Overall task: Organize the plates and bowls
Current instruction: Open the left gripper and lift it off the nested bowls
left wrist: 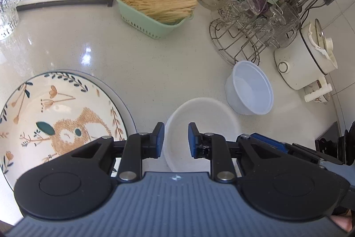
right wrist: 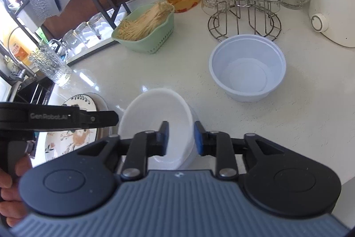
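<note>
Little looked sorted: the opaque white plastic bowl sat on the worktop between my right gripper's partly open fingers, unclamped, the translucent white bowl and flower-patterned ceramic plate lay apart, my left gripper gaped empty.

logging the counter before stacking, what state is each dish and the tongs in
patterned plate: flat on counter, nothing on it
white dish: upright, empty, rim between right tongs
plastic bowl: upright, empty, standing apart
left tongs: open, holding nothing
right tongs: open around the dish rim
</note>
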The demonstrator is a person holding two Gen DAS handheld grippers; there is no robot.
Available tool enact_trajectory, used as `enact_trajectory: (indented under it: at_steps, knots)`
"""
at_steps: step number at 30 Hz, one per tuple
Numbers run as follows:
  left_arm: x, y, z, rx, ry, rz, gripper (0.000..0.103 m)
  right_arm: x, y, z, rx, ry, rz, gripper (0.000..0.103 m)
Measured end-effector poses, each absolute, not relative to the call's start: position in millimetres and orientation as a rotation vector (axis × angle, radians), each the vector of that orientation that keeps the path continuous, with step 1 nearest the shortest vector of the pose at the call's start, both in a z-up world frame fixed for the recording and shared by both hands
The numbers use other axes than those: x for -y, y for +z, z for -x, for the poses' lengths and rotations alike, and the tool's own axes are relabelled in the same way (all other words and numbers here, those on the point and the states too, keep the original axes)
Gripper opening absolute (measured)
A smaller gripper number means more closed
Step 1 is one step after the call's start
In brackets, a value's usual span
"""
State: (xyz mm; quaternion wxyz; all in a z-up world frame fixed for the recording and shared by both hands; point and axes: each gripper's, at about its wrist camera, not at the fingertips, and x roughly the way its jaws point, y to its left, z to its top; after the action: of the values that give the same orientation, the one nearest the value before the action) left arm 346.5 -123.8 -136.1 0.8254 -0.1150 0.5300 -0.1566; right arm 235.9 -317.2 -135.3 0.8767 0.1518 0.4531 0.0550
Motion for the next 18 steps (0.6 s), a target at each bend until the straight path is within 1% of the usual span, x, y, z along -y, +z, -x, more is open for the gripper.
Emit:
enact_trajectory:
  at_steps: [13,18]
  knots:
    - [137.7,-87.2,-346.4,-1.038,-0.413,0.217,0.025,329.2,-89.3,-218.4,-0.831,0.070,-0.305,0.032]
    - [148.1,-66.1,-343.7,-0.978,-0.453,0.184,0.025,337.6,-72.4,-211.3,-0.780,0.042,-0.316,0.032]
